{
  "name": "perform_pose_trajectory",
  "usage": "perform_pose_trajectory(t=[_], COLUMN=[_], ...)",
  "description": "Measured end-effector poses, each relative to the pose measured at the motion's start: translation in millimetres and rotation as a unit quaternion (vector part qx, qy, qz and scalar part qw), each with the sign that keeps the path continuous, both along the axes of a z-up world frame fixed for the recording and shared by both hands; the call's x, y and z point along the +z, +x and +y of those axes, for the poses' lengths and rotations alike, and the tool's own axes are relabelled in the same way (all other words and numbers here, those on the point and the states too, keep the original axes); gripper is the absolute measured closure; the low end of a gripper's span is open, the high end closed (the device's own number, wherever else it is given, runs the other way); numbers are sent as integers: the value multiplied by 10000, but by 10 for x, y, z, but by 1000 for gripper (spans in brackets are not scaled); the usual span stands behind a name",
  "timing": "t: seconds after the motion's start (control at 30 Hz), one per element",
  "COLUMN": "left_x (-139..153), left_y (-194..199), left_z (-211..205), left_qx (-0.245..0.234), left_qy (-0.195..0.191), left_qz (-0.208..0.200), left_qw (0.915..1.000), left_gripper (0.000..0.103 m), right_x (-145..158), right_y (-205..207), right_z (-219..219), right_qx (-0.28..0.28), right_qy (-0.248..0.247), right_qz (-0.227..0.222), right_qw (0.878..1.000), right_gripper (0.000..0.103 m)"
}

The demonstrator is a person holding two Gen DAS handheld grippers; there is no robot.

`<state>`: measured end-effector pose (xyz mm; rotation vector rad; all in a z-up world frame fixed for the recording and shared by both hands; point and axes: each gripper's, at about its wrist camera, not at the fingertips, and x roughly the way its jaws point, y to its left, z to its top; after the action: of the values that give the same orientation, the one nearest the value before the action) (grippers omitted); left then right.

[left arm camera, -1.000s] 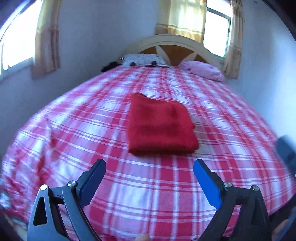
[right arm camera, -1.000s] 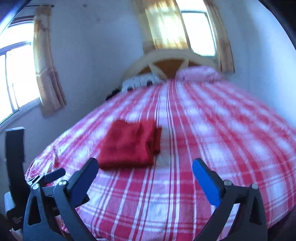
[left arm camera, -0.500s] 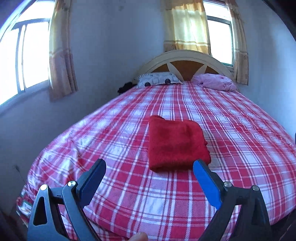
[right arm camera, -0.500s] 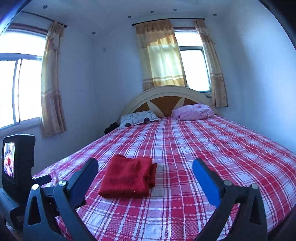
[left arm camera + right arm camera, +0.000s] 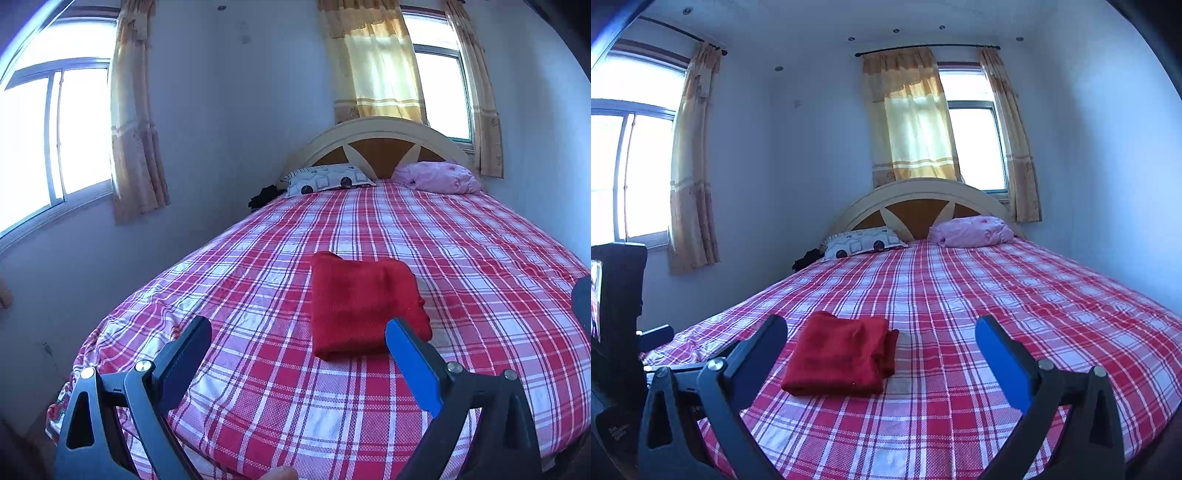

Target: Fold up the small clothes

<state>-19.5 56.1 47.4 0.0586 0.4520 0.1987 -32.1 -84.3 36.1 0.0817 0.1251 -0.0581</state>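
No readable text, label, brand or number shows anywhere in either wrist view.

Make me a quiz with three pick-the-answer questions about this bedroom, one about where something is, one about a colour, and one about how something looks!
1. Where is the red cloth?
A. on the bed
B. on the floor
C. hanging on a curtain

2. What colour is the right-hand pillow?
A. green
B. pink
C. black

3. How is the cloth lying?
A. spread out flat
B. rolled into a ball
C. folded into a neat block

Answers:
1. A, it rests on the checked sheet near the foot of the bed.
2. B, the pillow by the headboard is pale pink.
3. C, its stacked layers show at one edge in the right wrist view, and both grippers, left and right, are open and hold nothing.
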Motion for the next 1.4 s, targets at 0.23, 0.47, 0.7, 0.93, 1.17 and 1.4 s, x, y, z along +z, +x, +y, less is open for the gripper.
perform_pose_trajectory(t=[0.23,0.47,0.7,0.93,1.17,1.4], left_x=[-5,-9,19,15,-17,-46], left_y=[14,-7,-23,-13,-25,-1], left_z=[28,-2,6,17,60,76], left_qx=[-50,60,-92,-284,-365,-212], left_qy=[-99,155,61,-159,-376,-251], left_qz=[47,-133,-134,-27,-98,-62], left_qw=[9999,9998,9999,9995,9986,9994], left_gripper=[7,7,7,7,7,7], right_x=[-5,-21,-34,-40,-84,-106], right_y=[3,11,6,14,20,31], right_z=[-18,-23,-37,-29,-31,-27], right_qx=[60,33,27,25,44,49], right_qy=[66,88,157,149,185,209], right_qz=[42,97,121,127,210,251], right_qw=[10000,9999,9998,9998,9996,9995], right_gripper=[0,0,0,0,0,0])
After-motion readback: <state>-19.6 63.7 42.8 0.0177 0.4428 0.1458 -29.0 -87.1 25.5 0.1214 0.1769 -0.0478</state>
